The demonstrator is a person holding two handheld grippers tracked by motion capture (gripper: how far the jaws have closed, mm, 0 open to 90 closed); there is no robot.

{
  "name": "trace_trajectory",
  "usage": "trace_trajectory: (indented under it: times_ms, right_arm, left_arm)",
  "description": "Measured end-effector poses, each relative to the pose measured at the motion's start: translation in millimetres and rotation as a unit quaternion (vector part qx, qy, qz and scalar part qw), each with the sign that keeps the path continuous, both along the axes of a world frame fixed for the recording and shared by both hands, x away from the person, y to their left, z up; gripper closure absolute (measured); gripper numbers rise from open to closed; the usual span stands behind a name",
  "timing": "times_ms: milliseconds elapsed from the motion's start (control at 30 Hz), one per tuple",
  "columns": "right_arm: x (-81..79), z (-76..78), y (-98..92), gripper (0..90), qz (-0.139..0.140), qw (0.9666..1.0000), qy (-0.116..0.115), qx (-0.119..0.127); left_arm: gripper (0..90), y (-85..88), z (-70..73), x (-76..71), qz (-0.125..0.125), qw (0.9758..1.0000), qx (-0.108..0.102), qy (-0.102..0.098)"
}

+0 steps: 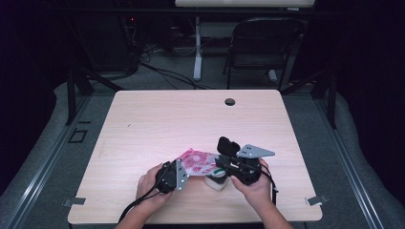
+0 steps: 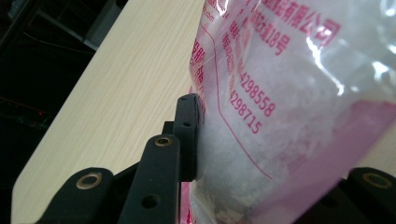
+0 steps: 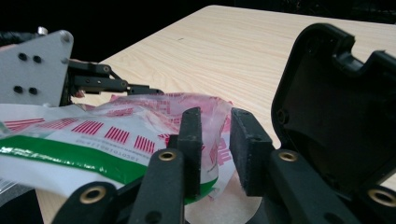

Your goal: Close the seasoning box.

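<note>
A pink-and-white printed plastic bag (image 1: pixel 198 162) of white granules lies at the near middle of the table, held up between both hands. My left gripper (image 1: pixel 187 172) is shut on the bag's left end. In the left gripper view its pad (image 2: pixel 189 135) presses into the bag (image 2: pixel 289 93), which bulges between the jaws. My right gripper (image 1: pixel 218 170) comes in from the right. In the right gripper view its jaws (image 3: pixel 215 140) stand apart, open, with the bag's thin edge (image 3: pixel 107 135) loose in the gap. The far left gripper's grey plate (image 3: pixel 32 70) shows there too.
A white round container (image 1: pixel 216 182) sits under the bag near the front edge. A black moulded cover (image 1: pixel 228 145) (image 3: pixel 336 102) stands upright just beside the right jaws. The wooden table (image 1: pixel 191 119) has a cable hole (image 1: pixel 229 101) at the back. A chair stands beyond.
</note>
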State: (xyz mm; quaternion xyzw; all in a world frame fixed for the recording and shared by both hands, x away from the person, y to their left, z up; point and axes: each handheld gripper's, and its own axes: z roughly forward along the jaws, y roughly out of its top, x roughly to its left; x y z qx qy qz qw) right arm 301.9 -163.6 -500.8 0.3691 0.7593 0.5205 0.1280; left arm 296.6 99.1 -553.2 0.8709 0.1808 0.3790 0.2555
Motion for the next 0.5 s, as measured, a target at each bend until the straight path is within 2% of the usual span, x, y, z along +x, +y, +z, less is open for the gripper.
trace_trajectory:
  times_ms: [133,200,267,300,500]
  right_arm:
    - [-0.8,2.4,-1.0,67.7,-0.002,1.0,-0.001,0.004]
    - [-1.7,4.4,-1.9,65.0,-0.003,1.0,-0.003,0.009]
    - [-2.2,6.0,-2.5,64.5,-0.003,1.0,-0.002,0.006]
    - [-2.7,7.9,-2.8,64.4,-0.005,0.9999,-0.004,0.014]
    - [-3.4,11.2,-5.6,64.1,-0.008,0.9997,-0.004,0.021]
  left_arm:
    - [74.6,-0.7,-1.6,0.3,0.0,1.0,0.0,0.008]
    - [74.7,-0.5,-2.4,1.7,0.0,0.9999,-0.006,0.014]
    - [74.7,-0.3,-2.5,2.0,-0.001,0.9998,-0.007,0.018]
    - [74.7,0.1,-3.4,2.8,0.0,0.9995,-0.015,0.029]
    - [74.8,1.0,-5.0,3.8,0.002,0.999,-0.026,0.037]
